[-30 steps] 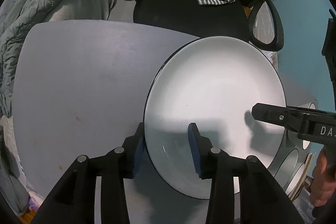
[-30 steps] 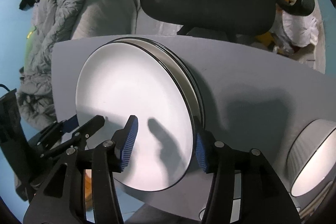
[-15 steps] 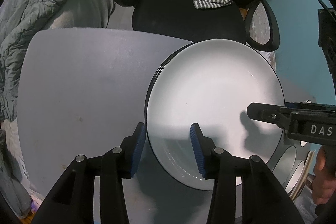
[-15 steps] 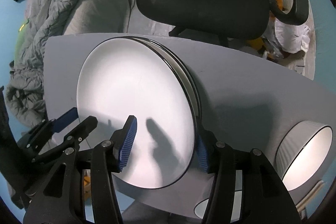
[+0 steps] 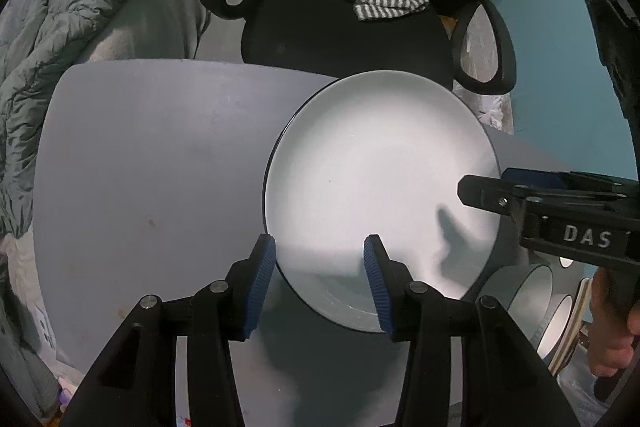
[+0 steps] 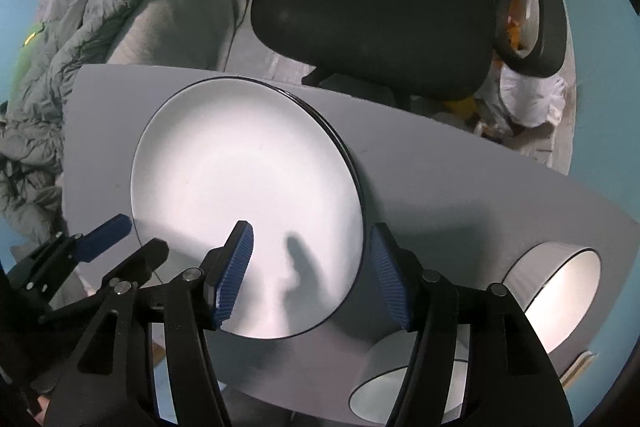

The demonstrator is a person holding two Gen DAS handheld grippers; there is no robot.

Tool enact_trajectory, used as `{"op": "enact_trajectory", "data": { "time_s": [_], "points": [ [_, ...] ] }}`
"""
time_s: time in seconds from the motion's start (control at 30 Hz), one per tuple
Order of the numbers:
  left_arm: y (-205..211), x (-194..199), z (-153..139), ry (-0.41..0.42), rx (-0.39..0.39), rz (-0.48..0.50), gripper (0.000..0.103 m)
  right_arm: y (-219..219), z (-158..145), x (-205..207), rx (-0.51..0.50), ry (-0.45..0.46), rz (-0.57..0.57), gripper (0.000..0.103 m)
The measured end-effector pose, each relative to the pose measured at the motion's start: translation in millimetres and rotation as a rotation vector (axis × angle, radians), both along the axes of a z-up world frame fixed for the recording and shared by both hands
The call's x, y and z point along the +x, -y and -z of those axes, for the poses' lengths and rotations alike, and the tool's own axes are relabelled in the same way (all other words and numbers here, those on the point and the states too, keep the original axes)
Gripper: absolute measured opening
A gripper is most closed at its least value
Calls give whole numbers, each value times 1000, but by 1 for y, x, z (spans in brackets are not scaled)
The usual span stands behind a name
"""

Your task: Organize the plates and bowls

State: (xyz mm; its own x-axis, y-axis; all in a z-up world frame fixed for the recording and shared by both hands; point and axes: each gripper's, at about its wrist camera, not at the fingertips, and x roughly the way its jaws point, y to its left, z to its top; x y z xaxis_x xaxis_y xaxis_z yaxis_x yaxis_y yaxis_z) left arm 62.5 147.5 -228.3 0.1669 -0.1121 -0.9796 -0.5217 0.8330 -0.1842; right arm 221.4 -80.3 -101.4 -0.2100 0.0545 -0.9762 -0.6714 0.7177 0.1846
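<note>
A white plate [image 5: 380,187] [image 6: 248,167] with a black rim lies on top of a plate stack on the grey table [image 5: 140,167] [image 6: 460,187]. The dark rim of a lower plate shows along its right edge in the right wrist view. My left gripper [image 5: 320,267] straddles the plate's left rim, and its pads stand clear of it. My right gripper [image 6: 312,267] straddles the right rim. Its jaws are opening, with a gap on each side of the rim. Each gripper shows in the other's view: the right gripper [image 5: 480,187], the left gripper [image 6: 120,239].
Two grey bowls with white insides [image 6: 560,291] [image 6: 404,387] sit at the table's right end, also seen as bowls [image 5: 532,291]. A black office chair [image 5: 340,27] [image 6: 372,7] with a striped cloth stands behind the table. A grey duvet [image 5: 60,47] lies to the left.
The top plate, held offset above the lower plates, has settled flush on the stack. Both grippers' jaws have widened off its rim, the right one more.
</note>
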Motion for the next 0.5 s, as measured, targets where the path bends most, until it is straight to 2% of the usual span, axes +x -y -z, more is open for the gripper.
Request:
{"op": "enact_trajectory", "data": {
  "time_s": [0.13,0.17,0.23,0.37,0.43,0.5],
  "points": [
    [2,-5,-15,31,20,-2,48,0,-14,-7,2,70,-15,63],
    [2,-7,-22,41,31,-4,49,-1,-17,-9,5,84,-18,68],
    [3,-9,-31,61,40,-12,61,-1,-27,-13,12,131,-28,69],
    [5,-20,-59,124,39,-31,63,1,-45,-20,16,196,-44,70],
    [7,-23,-70,145,47,-30,72,2,-55,-22,38,214,-36,70],
    [8,-28,-83,173,69,-22,76,5,-67,-25,60,231,-20,70]
  ]
}}
